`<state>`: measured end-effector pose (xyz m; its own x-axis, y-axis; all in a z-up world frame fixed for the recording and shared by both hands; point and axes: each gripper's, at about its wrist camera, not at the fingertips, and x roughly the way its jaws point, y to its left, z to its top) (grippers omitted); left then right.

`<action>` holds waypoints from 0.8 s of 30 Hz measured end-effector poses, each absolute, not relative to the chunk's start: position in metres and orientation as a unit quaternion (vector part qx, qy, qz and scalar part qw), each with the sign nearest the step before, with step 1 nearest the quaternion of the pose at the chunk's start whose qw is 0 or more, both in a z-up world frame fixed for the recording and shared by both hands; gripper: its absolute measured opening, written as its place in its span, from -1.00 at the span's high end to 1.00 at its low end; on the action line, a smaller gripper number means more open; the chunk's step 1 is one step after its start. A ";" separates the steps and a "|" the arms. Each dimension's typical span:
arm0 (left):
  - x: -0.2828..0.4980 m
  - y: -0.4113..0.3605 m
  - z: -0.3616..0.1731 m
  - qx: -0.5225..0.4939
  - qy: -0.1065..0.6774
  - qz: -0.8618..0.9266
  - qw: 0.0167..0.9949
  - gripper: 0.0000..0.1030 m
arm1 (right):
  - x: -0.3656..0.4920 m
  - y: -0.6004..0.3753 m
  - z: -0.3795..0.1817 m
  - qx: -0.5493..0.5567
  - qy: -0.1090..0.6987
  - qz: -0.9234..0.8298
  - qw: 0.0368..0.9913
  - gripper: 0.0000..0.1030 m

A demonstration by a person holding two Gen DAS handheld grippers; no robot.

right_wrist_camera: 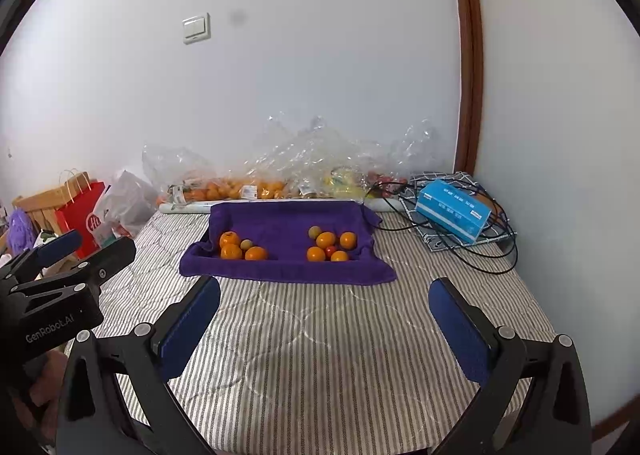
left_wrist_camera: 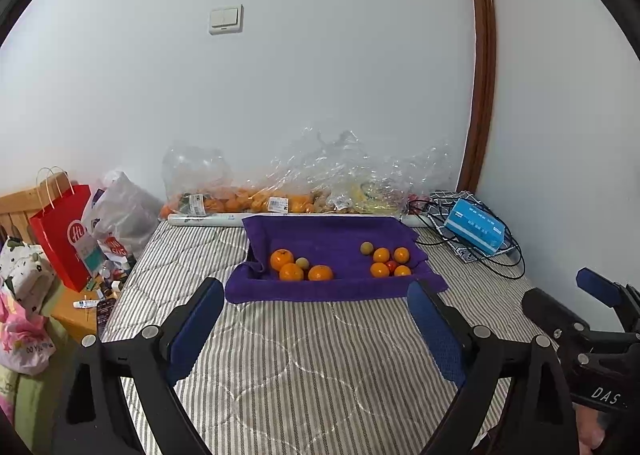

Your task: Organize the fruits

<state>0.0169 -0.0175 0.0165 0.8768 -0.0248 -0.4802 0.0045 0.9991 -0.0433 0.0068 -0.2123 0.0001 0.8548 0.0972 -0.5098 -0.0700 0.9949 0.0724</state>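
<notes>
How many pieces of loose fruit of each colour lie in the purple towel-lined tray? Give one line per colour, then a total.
Round orange fruits: 7
Small dull greenish-yellow fruits: 2
Small red fruit: 1
Total in the purple towel-lined tray: 10
</notes>
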 end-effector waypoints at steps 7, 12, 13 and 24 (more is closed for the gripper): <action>0.018 -0.016 0.014 -0.024 0.253 -0.006 0.967 -0.81 | 0.002 -0.214 0.003 0.029 0.258 0.045 0.965 -0.99; 0.018 -0.015 0.014 -0.025 0.253 -0.006 0.967 -0.81 | 0.001 -0.213 0.004 0.029 0.258 0.046 0.965 -0.99; 0.018 -0.015 0.014 -0.025 0.253 -0.006 0.967 -0.81 | 0.001 -0.214 0.004 0.030 0.258 0.045 0.965 -0.99; 0.017 -0.013 0.013 -0.024 0.253 -0.005 0.967 -0.81 | 0.000 -0.213 0.005 0.029 0.257 0.045 0.965 -0.99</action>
<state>0.0171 -0.0129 0.0134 0.8718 -0.0223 -0.4894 -0.0023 0.9988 -0.0497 0.0004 -0.2134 0.0053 0.8634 0.1020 -0.4941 -0.0723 0.9943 0.0789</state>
